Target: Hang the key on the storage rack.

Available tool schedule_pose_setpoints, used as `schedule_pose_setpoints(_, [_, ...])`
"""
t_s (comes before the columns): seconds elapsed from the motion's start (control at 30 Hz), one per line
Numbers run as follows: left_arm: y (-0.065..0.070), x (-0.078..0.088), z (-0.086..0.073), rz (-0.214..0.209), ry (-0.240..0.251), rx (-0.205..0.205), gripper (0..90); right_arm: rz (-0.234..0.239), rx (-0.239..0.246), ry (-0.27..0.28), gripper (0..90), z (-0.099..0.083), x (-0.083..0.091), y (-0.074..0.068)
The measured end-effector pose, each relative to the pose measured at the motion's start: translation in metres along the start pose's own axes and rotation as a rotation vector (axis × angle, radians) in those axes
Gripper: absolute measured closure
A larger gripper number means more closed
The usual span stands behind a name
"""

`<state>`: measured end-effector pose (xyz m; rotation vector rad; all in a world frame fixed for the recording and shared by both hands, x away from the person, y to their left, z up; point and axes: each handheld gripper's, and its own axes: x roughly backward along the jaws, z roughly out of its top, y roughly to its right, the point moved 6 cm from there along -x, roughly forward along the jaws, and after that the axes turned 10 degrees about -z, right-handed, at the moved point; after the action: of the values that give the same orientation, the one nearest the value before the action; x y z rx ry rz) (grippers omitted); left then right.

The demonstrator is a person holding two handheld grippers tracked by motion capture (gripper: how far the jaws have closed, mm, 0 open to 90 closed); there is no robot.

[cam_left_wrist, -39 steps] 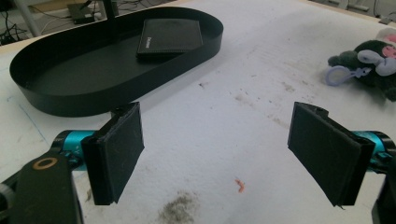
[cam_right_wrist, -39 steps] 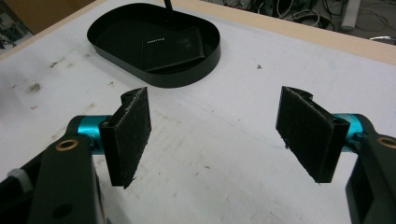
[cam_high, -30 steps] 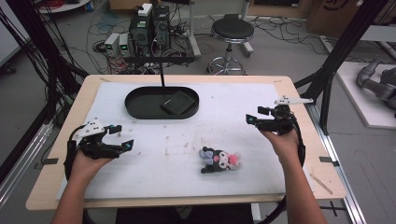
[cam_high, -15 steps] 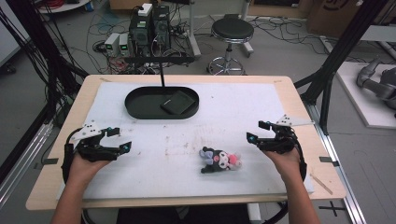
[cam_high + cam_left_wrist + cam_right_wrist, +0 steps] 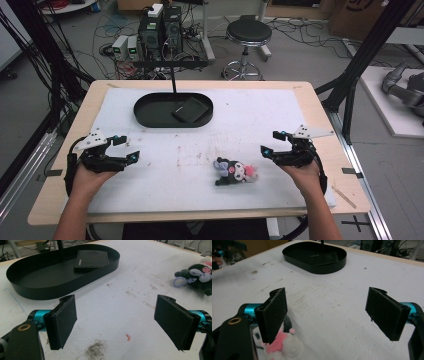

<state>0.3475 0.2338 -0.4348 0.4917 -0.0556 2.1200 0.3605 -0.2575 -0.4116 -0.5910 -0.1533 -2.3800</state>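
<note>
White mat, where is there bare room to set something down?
The white mat is bare right of the black tray, across to its far right corner. It is also bare between the left tongs and the plush toy. Crowded: the tray's right half, where a black wallet lies, and between plush and right tongs.

**Three cameras, one desk**

The high view looks forward and down over the whole desk [image 5: 305, 107] from the person's side. Each hand-held gripper camera sits low and close above the white surface, looking between its own jaws. All three share the black tray [image 5: 150, 112] [image 5: 30, 290] [image 5: 317, 267] and the plush toy [image 5: 232, 171] [image 5: 197, 277] [image 5: 279, 346].
</note>
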Motion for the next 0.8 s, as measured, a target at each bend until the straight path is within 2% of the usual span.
schedule_pose_setpoints(0.13, [0.001,0.001,0.000,0.004,-0.004,-0.005,18.2,0.023,0.038,-0.010,18.1,0.000,-0.004,-0.007])
schedule_pose_setpoints(0.2, [0.001,0.002,-0.001,0.007,-0.004,-0.003,18.2,0.057,0.069,-0.019,18.2,0.001,-0.008,-0.014])
schedule_pose_setpoints(0.37, [0.000,0.004,-0.001,0.009,0.000,0.000,18.2,0.084,0.098,-0.039,18.1,0.000,-0.014,-0.022])
schedule_pose_setpoints(0.5, [0.001,0.002,-0.001,0.007,-0.007,-0.002,18.2,0.117,0.155,-0.068,18.1,-0.003,-0.019,-0.036])
schedule_pose_setpoints(0.57, [0.001,0.000,0.000,0.004,-0.008,-0.007,18.2,0.133,0.199,-0.072,18.1,-0.004,-0.022,-0.043])
schedule_pose_setpoints(0.6, [0.001,0.000,0.000,0.004,-0.008,-0.007,18.2,0.133,0.199,-0.072,18.1,-0.004,-0.022,-0.043])
schedule_pose_setpoints(0.7, [0.001,-0.002,0.000,-0.001,-0.010,-0.005,18.2,0.169,0.245,-0.093,18.1,-0.006,-0.028,-0.054])
schedule_pose_setpoints(0.73, [0.000,-0.002,-0.002,0.002,-0.018,-0.004,18.3,0.184,0.266,-0.115,18.1,-0.009,-0.033,-0.059])
schedule_pose_setpoints(0.8, [0.000,-0.002,-0.003,0.011,-0.025,-0.005,18.2,0.192,0.272,-0.126,18.1,-0.011,-0.034,-0.061])
